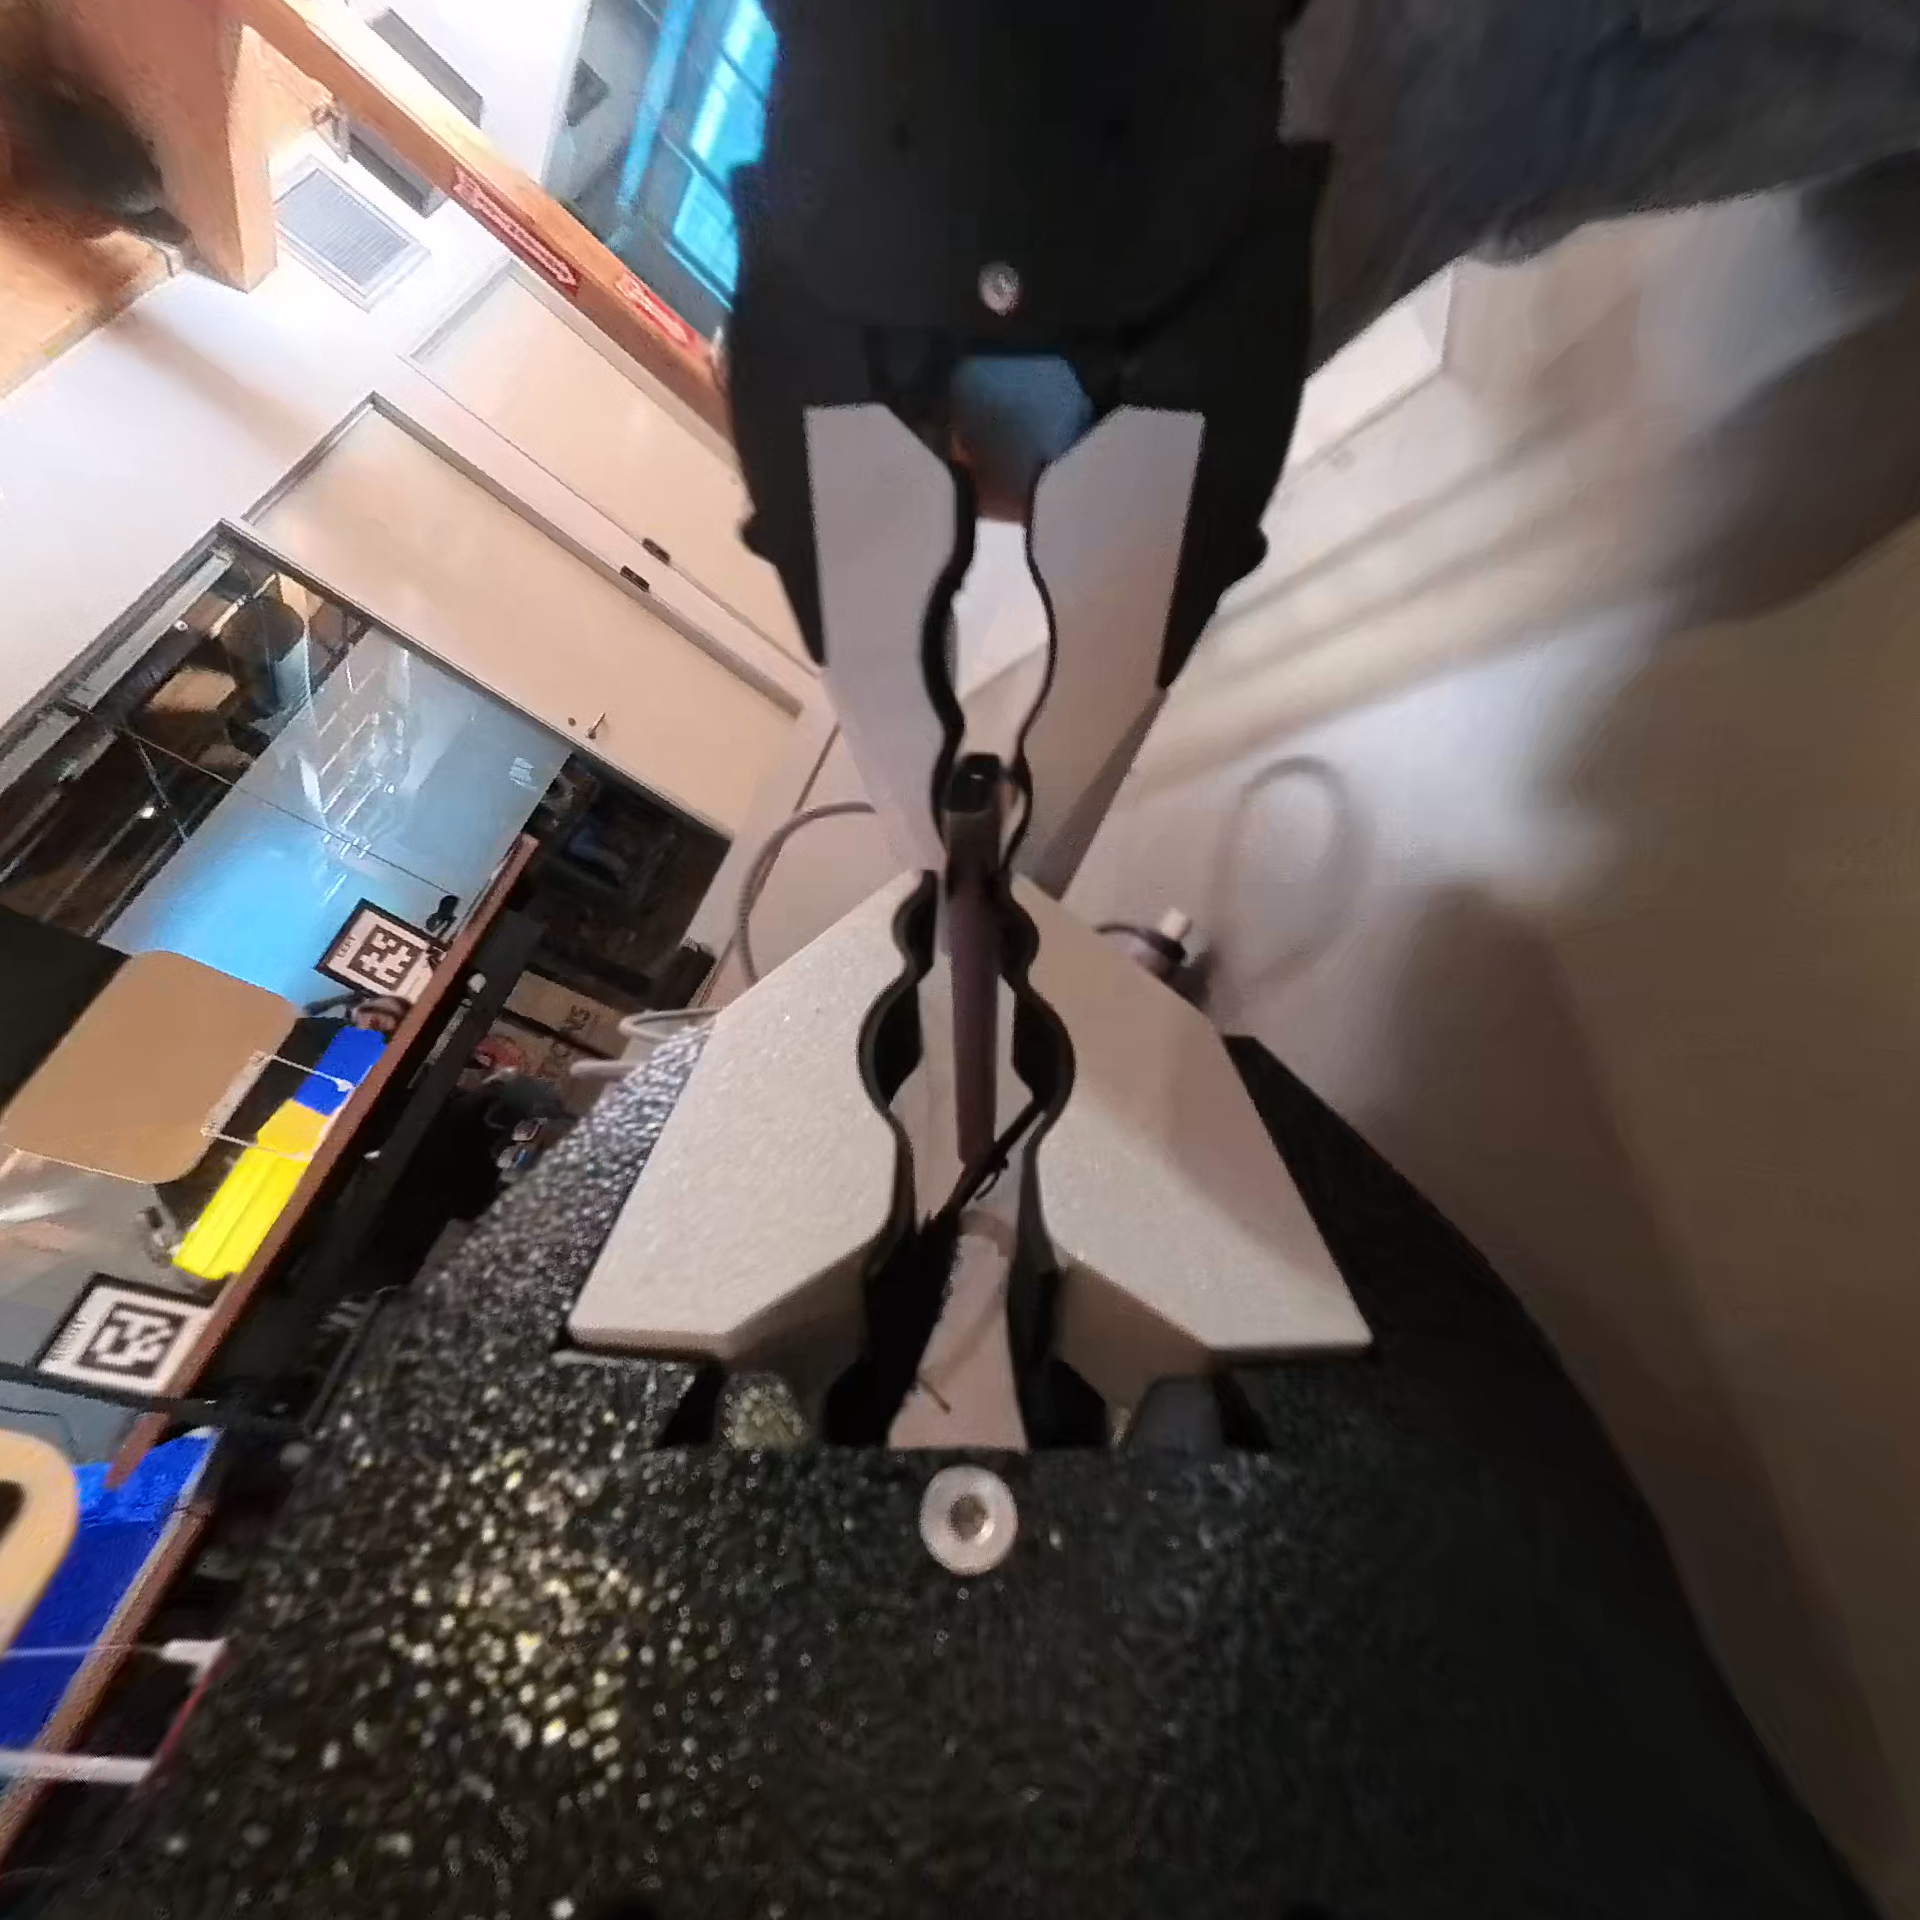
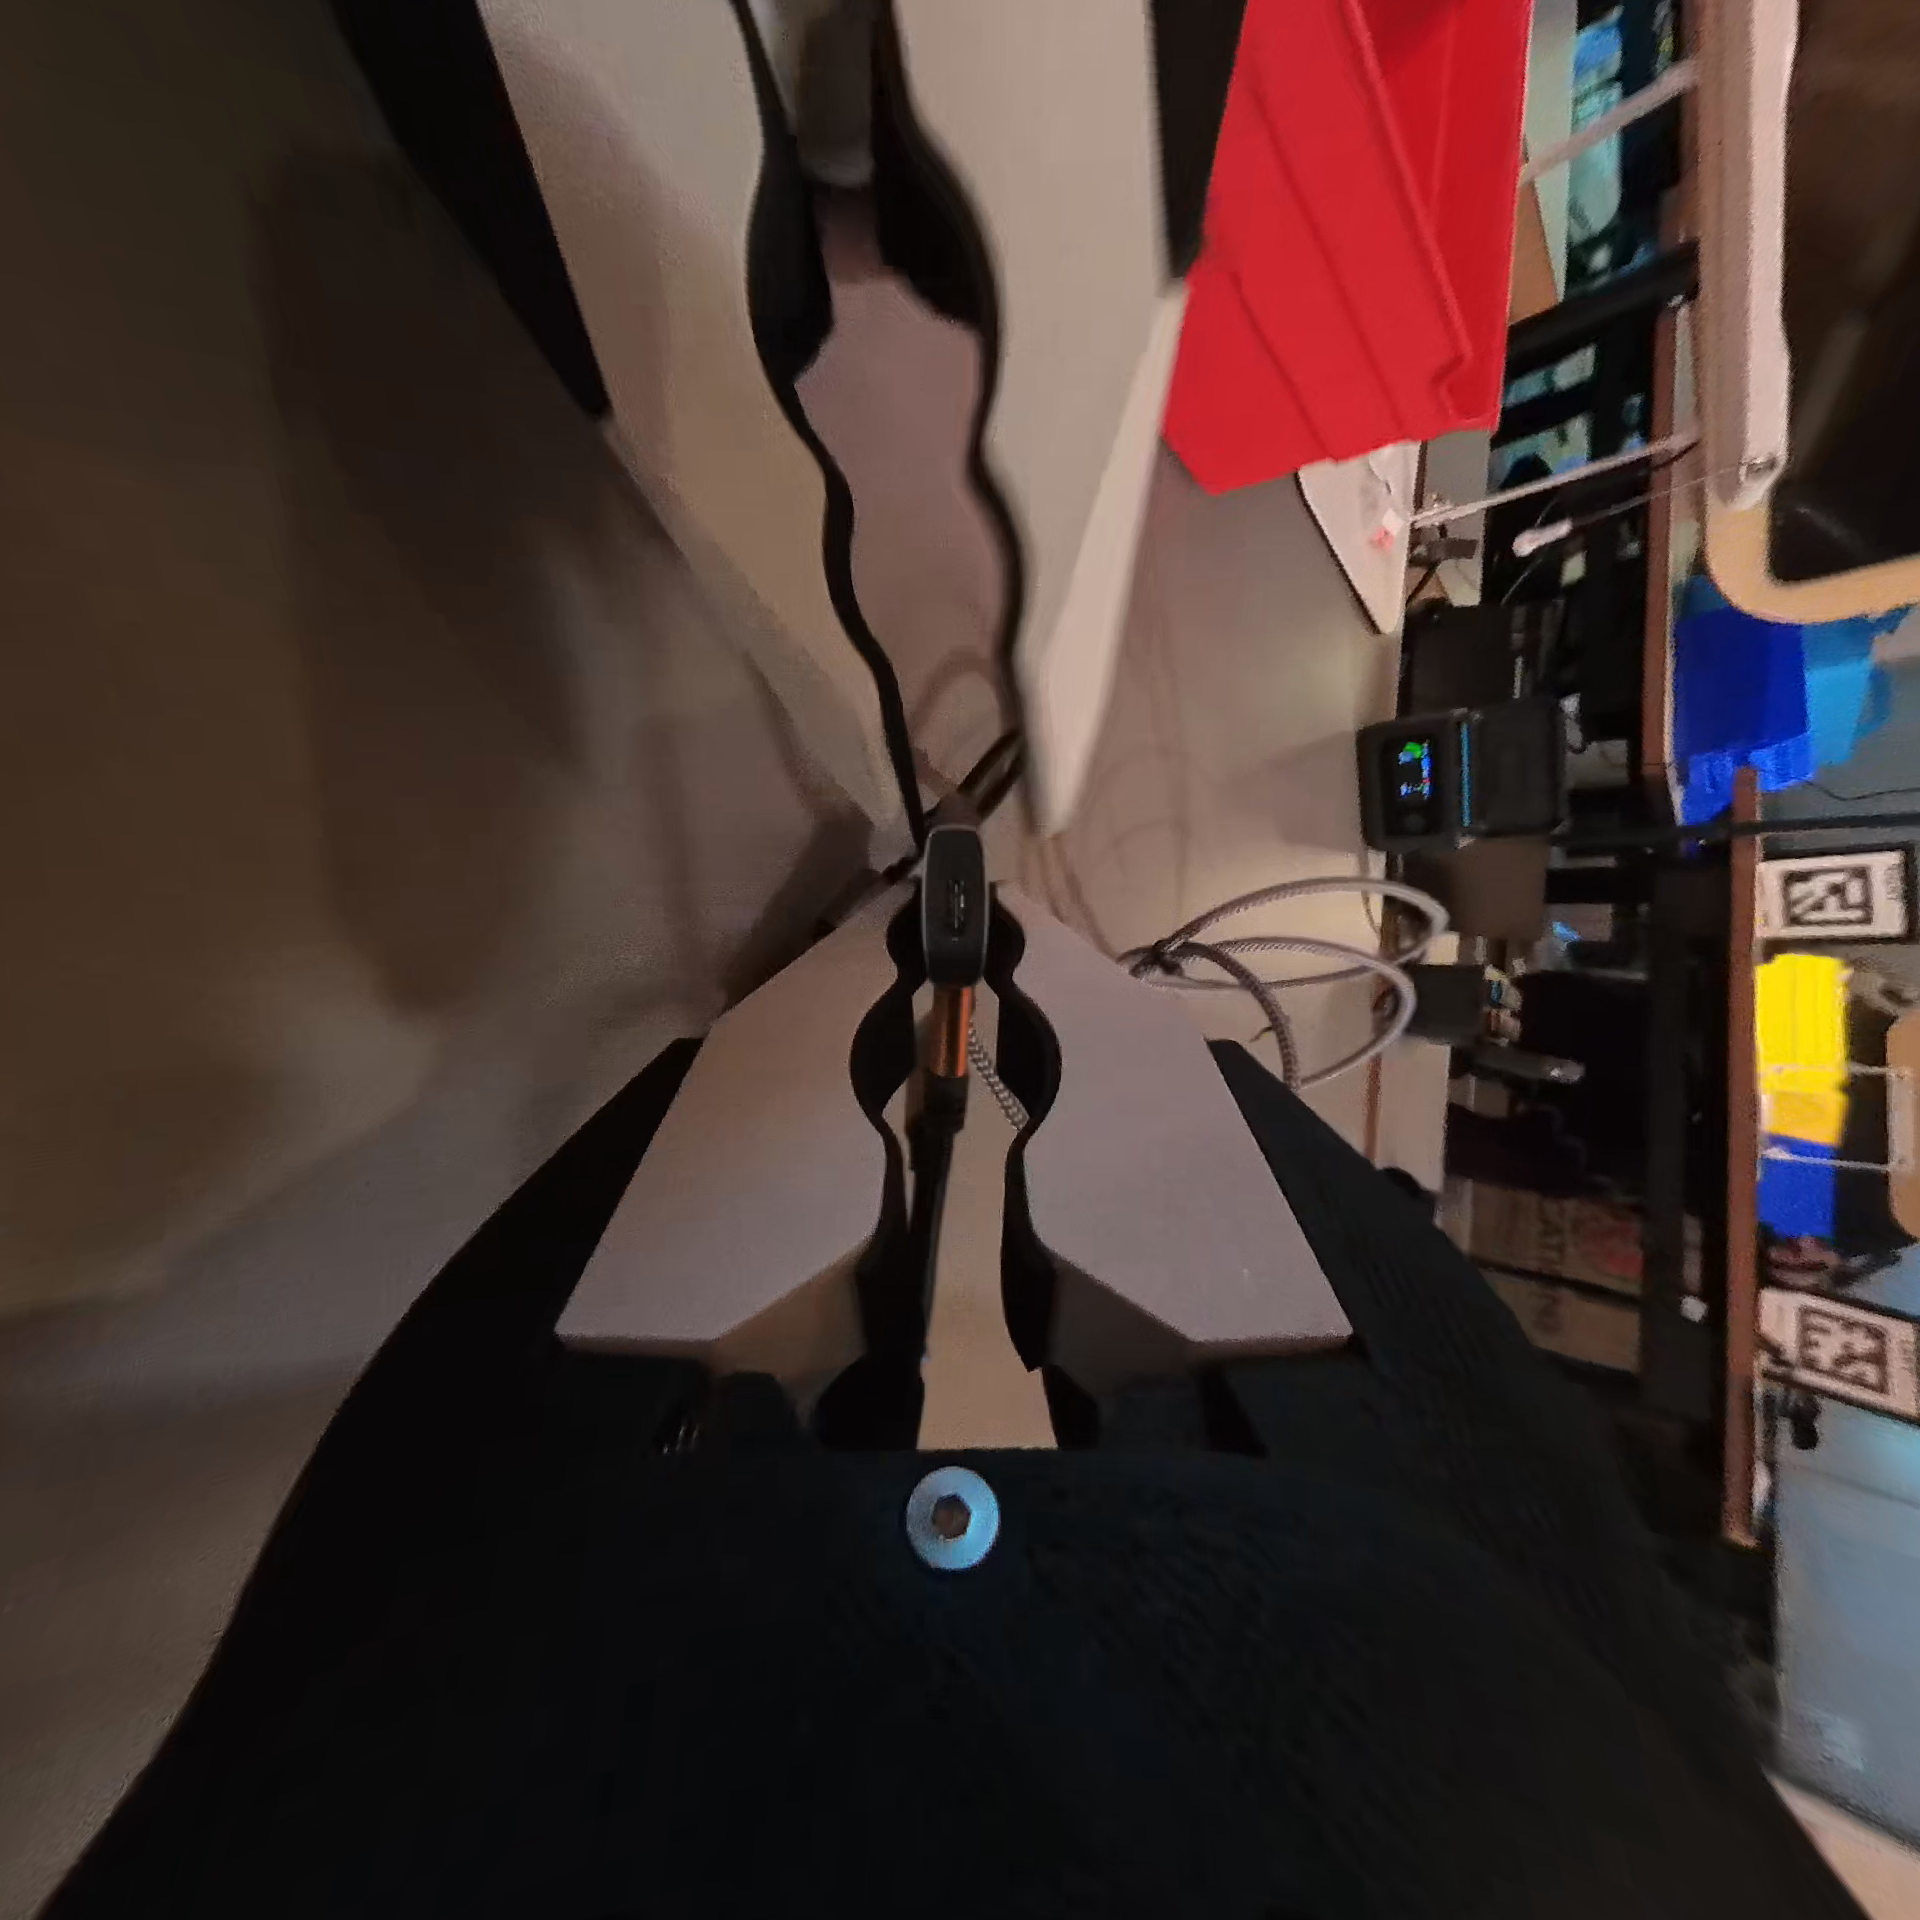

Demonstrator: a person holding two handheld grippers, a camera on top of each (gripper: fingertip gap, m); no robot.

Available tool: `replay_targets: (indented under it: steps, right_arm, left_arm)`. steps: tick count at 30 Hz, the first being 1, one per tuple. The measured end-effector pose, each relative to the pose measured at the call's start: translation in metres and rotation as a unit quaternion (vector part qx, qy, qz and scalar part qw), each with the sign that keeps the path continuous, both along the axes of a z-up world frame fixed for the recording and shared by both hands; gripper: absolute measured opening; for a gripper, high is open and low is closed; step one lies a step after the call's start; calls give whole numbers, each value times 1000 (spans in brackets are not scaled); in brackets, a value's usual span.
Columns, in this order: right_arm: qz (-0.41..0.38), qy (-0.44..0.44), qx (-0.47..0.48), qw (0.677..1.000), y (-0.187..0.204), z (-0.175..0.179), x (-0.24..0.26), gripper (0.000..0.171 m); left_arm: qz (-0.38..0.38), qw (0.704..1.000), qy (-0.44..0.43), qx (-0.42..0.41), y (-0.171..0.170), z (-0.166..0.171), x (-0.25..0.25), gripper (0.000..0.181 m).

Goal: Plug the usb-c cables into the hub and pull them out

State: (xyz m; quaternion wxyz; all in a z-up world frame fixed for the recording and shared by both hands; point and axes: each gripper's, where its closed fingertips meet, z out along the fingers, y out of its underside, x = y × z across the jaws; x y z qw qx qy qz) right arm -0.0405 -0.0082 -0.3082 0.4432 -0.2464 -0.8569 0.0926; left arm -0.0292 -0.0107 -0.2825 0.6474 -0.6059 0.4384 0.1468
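My left gripper (image 1: 971, 894) is shut on the hub (image 1: 971, 987), a thin dark slab seen edge-on, with its thin black tail cable (image 1: 987, 1164) running back between my fingers. The right gripper (image 1: 977, 774) faces it from above, shut on a black USB-C plug (image 1: 977, 779) that meets the hub's far end; how deep it sits is hidden. In the right wrist view my right gripper (image 2: 951, 914) holds the plug (image 2: 948, 1029), which has a copper band and a braided cable. The left gripper (image 2: 956, 769) is blurred just beyond.
Both grippers are above a white table (image 1: 1558, 727). Grey braided cables (image 2: 1299, 935) loop on it, also seen in the left wrist view (image 1: 1288, 831). A red bin (image 2: 1351, 260), a small device with a screen (image 2: 1455, 779) and shelves with blue and yellow bins (image 2: 1797, 1039) stand at the side.
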Motion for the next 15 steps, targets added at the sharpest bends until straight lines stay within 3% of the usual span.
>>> replay_targets:
  steps: [3, 5, 9, 15]
  right_arm:
    - [-33, 15, -40, 999, 12, 9, 3, 6]
    - [-60, 56, -73, 994, 25, 34, 4, 7]
    - [-93, 146, -106, 979, 60, 110, 15, 7]
    - [-132, 246, -78, 957, 125, 247, 49, 7]
  left_arm:
    - [26, 997, -60, 47, 0, 23, -12, 49]
    - [53, 994, -80, 59, 3, 29, -24, 66]
    - [80, 991, -87, 55, 7, 27, -34, 65]
    - [104, 992, -68, 36, 11, 17, -37, 60]
